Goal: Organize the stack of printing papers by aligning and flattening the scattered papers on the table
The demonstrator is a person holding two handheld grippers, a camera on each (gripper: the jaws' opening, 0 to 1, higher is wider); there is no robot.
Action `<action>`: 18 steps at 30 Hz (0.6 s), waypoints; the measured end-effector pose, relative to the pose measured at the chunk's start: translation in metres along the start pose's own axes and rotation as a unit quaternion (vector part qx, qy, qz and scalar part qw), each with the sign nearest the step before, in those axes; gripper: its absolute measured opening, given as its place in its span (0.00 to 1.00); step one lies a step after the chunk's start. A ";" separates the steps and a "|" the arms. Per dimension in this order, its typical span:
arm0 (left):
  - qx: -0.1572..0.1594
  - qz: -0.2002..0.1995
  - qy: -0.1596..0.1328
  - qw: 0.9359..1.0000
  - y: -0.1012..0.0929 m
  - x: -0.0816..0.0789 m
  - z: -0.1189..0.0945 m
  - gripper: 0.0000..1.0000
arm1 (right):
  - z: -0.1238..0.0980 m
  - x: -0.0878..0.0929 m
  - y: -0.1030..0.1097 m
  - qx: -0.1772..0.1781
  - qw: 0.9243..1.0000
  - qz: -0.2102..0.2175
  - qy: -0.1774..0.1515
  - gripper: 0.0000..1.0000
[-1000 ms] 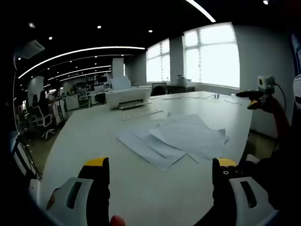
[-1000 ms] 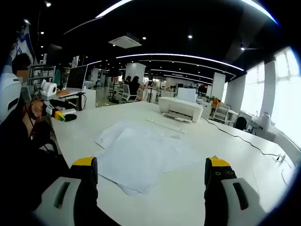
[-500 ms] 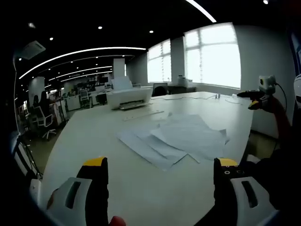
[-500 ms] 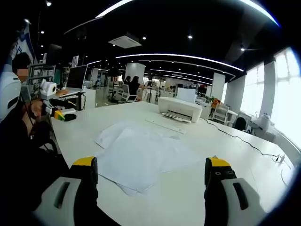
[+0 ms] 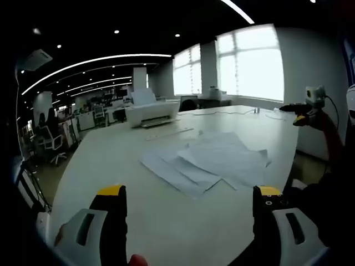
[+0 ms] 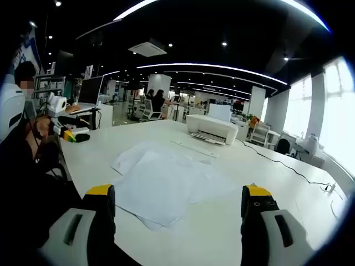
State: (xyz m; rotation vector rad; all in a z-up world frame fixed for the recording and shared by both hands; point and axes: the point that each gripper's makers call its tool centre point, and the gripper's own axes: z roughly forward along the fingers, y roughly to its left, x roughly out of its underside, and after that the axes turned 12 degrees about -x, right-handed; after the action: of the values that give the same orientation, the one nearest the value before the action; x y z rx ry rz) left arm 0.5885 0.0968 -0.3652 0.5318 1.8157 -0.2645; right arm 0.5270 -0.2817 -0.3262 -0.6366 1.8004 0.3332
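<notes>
Several white sheets of printing paper (image 5: 208,160) lie loosely fanned and overlapping in the middle of a large white table (image 5: 105,160). The right gripper view has the same scattered papers (image 6: 163,180) ahead. My left gripper (image 5: 190,195) hangs open above the table's near edge, short of the papers, its yellow-tipped jaws wide apart and holding nothing. In the same way my right gripper (image 6: 177,194) is open and clear of the papers' near corner. My right gripper (image 5: 305,111) also appears at the right of the left gripper view, held by a person's hand.
A white printer (image 5: 150,113) stands at the far side of the table, also seen as the printer (image 6: 213,128), with a ruler-like strip (image 5: 169,133) before it. A cable (image 6: 283,163) trails across the table's right. Office desks and chairs (image 5: 50,141) stand beyond. A person (image 6: 22,160) is at left.
</notes>
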 end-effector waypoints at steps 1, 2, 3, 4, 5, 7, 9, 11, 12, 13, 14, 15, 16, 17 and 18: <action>0.000 0.000 0.000 1.000 0.000 0.000 0.000 0.97 | 0.000 0.000 0.000 -0.001 1.000 0.001 0.000 0.89; 0.000 0.000 0.000 1.000 0.000 0.000 0.000 0.97 | 0.000 0.000 0.000 -0.001 1.000 0.001 -0.001 0.89; 0.000 0.000 -0.001 1.000 0.000 0.000 0.000 0.97 | -0.001 0.000 0.000 0.000 1.000 0.001 -0.001 0.89; 0.001 -0.001 -0.002 1.000 -0.001 -0.001 0.000 0.97 | -0.001 0.000 0.000 0.000 1.000 -0.001 -0.001 0.89; 0.001 0.000 -0.003 1.000 -0.001 -0.001 0.000 0.97 | 0.000 -0.001 0.001 0.000 1.000 -0.001 -0.002 0.89; 0.001 0.000 -0.005 1.000 -0.001 -0.002 -0.001 0.97 | 0.000 -0.001 0.002 -0.002 1.000 -0.001 -0.004 0.89; 0.001 0.001 -0.006 1.000 -0.001 -0.003 -0.001 0.97 | 0.002 -0.001 0.004 -0.007 1.000 -0.001 -0.004 0.89; 0.002 0.001 -0.007 1.000 -0.002 -0.003 -0.001 0.97 | 0.005 0.000 0.007 -0.012 1.000 -0.002 -0.002 0.89; 0.003 0.001 -0.008 1.000 -0.002 -0.004 -0.001 0.97 | 0.007 0.001 0.008 -0.013 1.000 -0.003 0.000 0.89; 0.002 0.001 -0.010 1.000 -0.002 -0.004 -0.002 0.97 | 0.008 0.001 0.009 -0.015 1.000 -0.004 0.001 0.89; 0.002 0.001 -0.011 1.000 -0.002 -0.004 -0.002 0.97 | 0.009 0.001 0.010 -0.017 1.000 -0.004 0.001 0.89; 0.003 0.001 -0.011 1.000 -0.002 -0.004 -0.002 0.97 | 0.010 0.001 0.011 -0.019 1.000 -0.004 0.001 0.89; 0.003 0.001 -0.011 1.000 -0.002 -0.004 -0.002 0.97 | 0.012 0.002 0.013 -0.023 1.000 -0.003 0.000 0.89; 0.003 0.001 -0.011 1.000 -0.002 -0.004 -0.002 0.97 | 0.013 0.002 0.014 -0.026 1.000 -0.003 0.000 0.89; 0.003 0.001 -0.011 1.000 -0.002 -0.004 -0.002 0.97 | 0.014 0.002 0.015 -0.027 1.000 -0.003 0.000 0.89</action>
State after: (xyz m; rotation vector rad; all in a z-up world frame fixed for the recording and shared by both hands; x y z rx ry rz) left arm 0.5869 0.0949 -0.3609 0.5332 1.7932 -0.2722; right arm 0.5289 -0.2631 -0.3337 -0.6804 1.7943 0.3778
